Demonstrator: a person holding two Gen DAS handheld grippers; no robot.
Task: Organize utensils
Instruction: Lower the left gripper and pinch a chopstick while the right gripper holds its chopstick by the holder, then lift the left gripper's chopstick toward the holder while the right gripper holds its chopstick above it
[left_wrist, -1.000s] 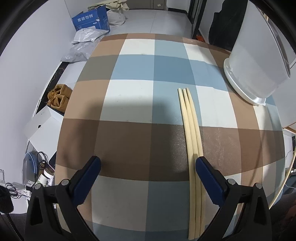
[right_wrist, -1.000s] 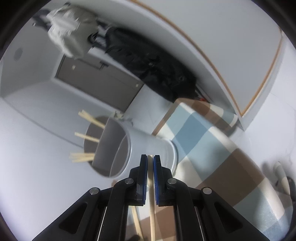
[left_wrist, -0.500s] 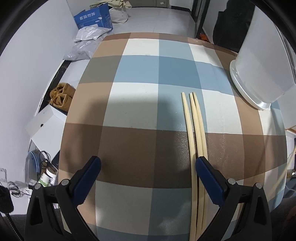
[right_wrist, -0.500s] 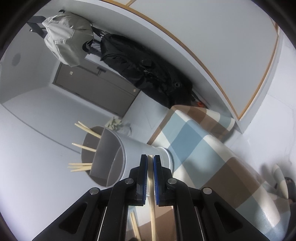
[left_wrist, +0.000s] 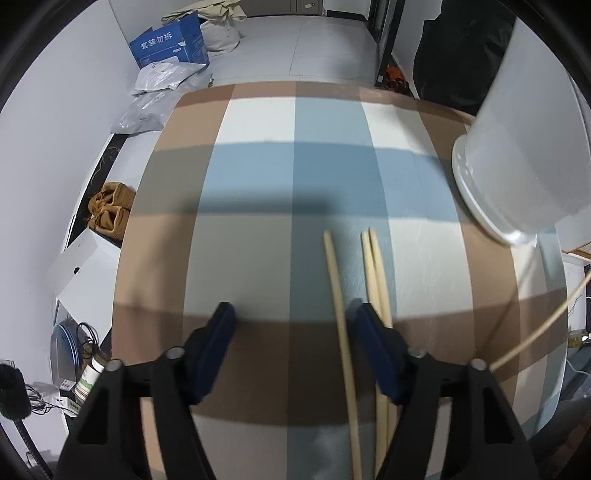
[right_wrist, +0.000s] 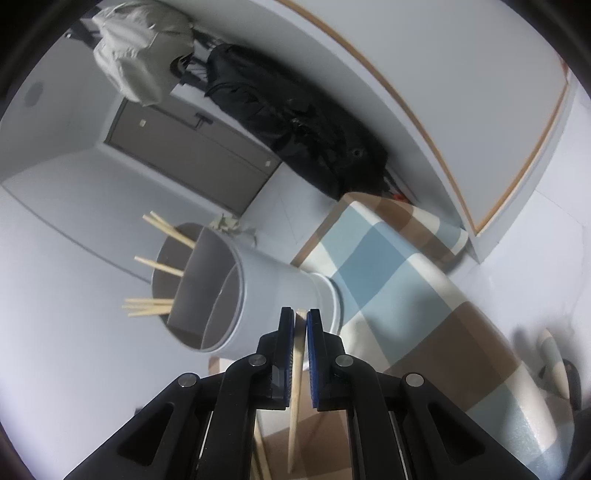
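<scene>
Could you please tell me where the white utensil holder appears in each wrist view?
Left wrist: holder at upper right, only its base and side showing.
Right wrist: holder at centre left, open top facing the camera.
Shared landmark: the checked tablecloth.

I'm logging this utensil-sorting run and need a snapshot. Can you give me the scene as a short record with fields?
surface: checked tablecloth
holder: white divided utensil holder, chopsticks already in one compartment
loose chopsticks: three on the cloth; single chopstick between the jaws, apart from the pair
left tool: partly open, just been closing, pads not yet pressing the single chopstick
right tool: shut on held chopstick
</scene>
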